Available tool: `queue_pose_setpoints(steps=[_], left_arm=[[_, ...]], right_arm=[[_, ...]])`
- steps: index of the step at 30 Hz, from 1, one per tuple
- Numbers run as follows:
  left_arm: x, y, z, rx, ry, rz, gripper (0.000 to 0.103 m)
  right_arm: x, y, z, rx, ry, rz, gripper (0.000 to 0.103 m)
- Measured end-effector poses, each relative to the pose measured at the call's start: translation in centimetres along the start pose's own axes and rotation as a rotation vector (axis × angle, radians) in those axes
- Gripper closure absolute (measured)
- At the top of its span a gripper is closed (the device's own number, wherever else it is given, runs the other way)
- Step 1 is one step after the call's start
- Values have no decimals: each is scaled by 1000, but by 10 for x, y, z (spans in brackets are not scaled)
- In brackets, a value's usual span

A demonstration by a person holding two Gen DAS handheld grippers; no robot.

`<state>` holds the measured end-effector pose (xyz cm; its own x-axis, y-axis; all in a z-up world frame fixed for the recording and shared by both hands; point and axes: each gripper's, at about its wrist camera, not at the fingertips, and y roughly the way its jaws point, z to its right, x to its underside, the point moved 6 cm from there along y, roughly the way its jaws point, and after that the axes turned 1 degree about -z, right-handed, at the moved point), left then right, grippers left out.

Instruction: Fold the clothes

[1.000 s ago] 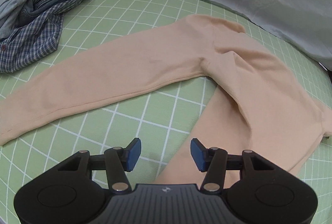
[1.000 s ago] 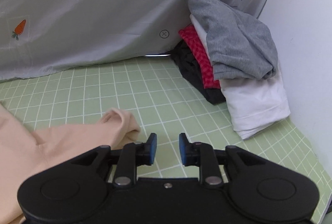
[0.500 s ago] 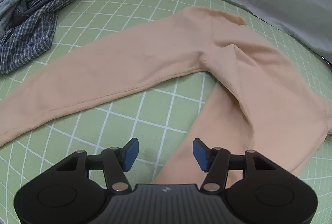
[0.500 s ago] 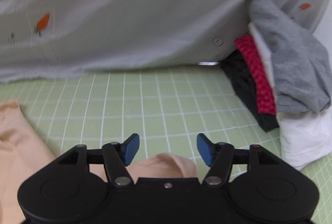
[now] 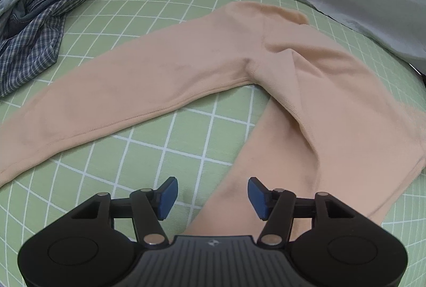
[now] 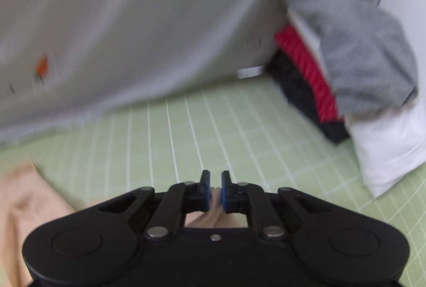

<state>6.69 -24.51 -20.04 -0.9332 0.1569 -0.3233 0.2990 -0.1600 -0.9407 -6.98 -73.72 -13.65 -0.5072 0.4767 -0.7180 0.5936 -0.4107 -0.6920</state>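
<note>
The right gripper (image 6: 215, 190) was tilted down, and its jaws had just been closed on a bit of the peach pants (image 5: 165, 77). The left gripper (image 5: 210, 194) was pointed steeply down, held apart above a pant leg at 6 o'clock. No writing could be read.

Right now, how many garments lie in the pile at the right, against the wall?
4 visible: grey on top, then red and black toward the sheet, white lowest, nearest the wall. Others may be hidden.
</note>
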Motion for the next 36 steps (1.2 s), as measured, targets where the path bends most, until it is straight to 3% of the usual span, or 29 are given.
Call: queue_pose_setpoints(steps=[5, 6, 8, 11, 14, 19, 22, 27, 29, 31, 32, 36], left_arm=[[1, -3, -3, 4, -12, 7, 44], [2, -2, -5, 6, -18, 3, 44], [3, 0, -7, 9, -24, -7, 44], [3, -1, -5, 11, -2, -8, 44], [2, -4, -1, 10, 34, 0, 43], [1, -2, 8, 9, 79, -10, 39], [2, -2, 10, 2, 83, -10, 39], [2, -2, 7, -22, 60, -12, 34], [3, -1, 5, -28, 48, -14, 34], [3, -1, 5, -31, 42, -17, 34], [3, -1, 5, -31, 43, -19, 34], [4, 1, 7, -31, 52, -27, 34]], right_arm=[[-14, -80, 8, 40, 106, 249, 95], [-3, -84, 11, 62, 121, 240, 95], [34, -74, 21, 145, 106, 126, 94], [105, -37, 42, 175, 197, -187, 91], [136, -34, 54, 187, 232, -251, 71], [112, -23, 54, 184, 205, -193, 58], [95, -9, 47, 165, 166, -158, 56], [79, 32, 42, 139, 140, -181, 56], [77, 45, 41, 136, 128, -208, 64], [75, 52, 42, 138, 107, -214, 93], [73, 53, 43, 141, 93, -207, 99], [51, 11, 71, 194, 173, -32, 100]])
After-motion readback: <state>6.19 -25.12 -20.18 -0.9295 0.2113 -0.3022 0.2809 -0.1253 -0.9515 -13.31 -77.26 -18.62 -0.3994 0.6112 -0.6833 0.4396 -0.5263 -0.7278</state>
